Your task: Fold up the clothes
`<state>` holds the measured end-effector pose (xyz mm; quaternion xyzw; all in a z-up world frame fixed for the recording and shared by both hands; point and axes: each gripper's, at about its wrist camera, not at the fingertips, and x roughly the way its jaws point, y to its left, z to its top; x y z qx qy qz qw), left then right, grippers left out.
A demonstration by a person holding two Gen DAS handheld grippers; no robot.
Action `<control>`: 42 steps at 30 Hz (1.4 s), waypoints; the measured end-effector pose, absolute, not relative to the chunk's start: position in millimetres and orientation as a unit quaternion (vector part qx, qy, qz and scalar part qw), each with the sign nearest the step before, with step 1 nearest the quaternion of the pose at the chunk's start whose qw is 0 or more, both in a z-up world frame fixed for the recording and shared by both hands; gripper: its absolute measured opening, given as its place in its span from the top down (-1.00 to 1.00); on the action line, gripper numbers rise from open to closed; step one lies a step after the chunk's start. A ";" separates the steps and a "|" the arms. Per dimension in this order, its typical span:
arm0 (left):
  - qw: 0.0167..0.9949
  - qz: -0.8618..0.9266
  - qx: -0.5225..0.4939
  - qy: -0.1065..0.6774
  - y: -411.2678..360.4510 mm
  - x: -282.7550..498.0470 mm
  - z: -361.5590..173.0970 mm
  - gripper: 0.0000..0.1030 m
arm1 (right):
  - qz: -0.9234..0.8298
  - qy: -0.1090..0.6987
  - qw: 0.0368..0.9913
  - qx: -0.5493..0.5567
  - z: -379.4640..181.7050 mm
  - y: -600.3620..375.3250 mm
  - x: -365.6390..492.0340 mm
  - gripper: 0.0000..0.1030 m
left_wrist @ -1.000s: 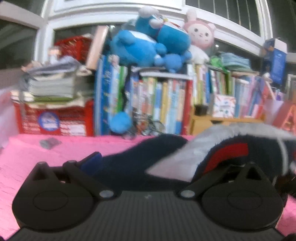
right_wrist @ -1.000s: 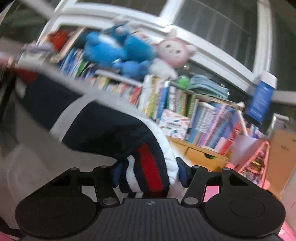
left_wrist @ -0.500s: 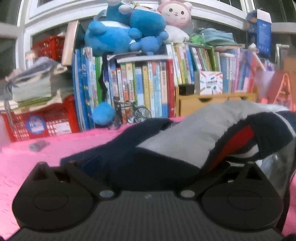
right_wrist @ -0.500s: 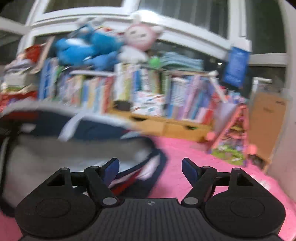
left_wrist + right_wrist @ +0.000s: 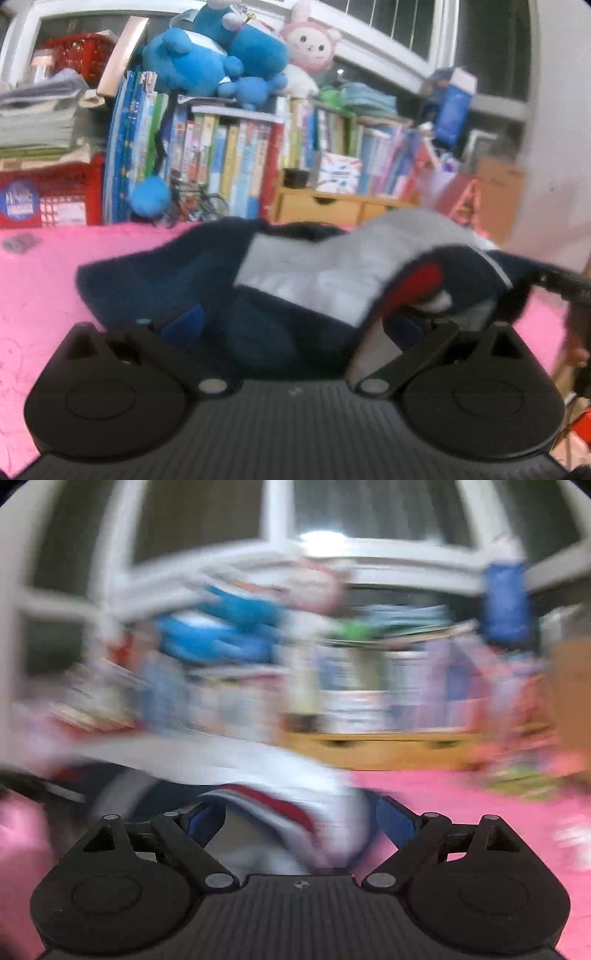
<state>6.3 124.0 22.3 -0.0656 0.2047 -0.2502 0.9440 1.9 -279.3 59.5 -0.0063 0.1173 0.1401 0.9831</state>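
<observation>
A navy, grey and red garment (image 5: 314,280) lies bunched on the pink surface (image 5: 44,288), with a grey panel folded over its top. My left gripper (image 5: 295,325) sits low behind it with its jaws wide apart. The cloth drapes over and between them and half hides the blue pads (image 5: 184,325). In the blurred right wrist view the garment's white and red striped edge (image 5: 288,805) lies between the jaws of my right gripper (image 5: 301,821). These jaws are opening, and its blue pads (image 5: 395,823) stand clear of the cloth.
A crowded bookshelf (image 5: 236,162) with plush toys (image 5: 207,62) on top runs along the back. A red basket (image 5: 48,199) stands at the left and a wooden drawer box (image 5: 325,206) at centre right. A small grey object (image 5: 18,242) lies far left on the pink surface.
My right gripper has let go of the striped cuff, its jaws have spread, and the garment has dropped onto the pink surface. In the left view the grey fold has come over and settled lower.
</observation>
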 end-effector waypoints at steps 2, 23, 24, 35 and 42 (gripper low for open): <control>0.943 -0.260 -0.082 0.192 136.2 -5.5 24.9 -1.00 | 0.107 0.122 0.986 -0.028 55.9 -268.8 10.5 -0.74; 0.947 -0.048 -0.044 0.315 150.8 65.4 -39.2 -1.00 | 0.601 0.236 0.762 0.061 55.6 -171.2 0.4 -0.81; 0.946 -0.048 -0.045 0.318 153.5 63.6 -40.9 -1.00 | 0.598 0.253 0.759 0.051 50.6 -156.8 7.4 -0.81; 0.940 -0.048 -0.037 0.336 155.2 62.8 -52.6 -1.00 | 0.603 0.316 0.731 0.033 35.6 -107.2 11.2 -0.84; 0.947 -0.032 -0.026 0.319 153.8 46.1 -45.7 -1.00 | 0.534 0.243 0.809 0.034 65.8 -172.9 -9.9 -1.00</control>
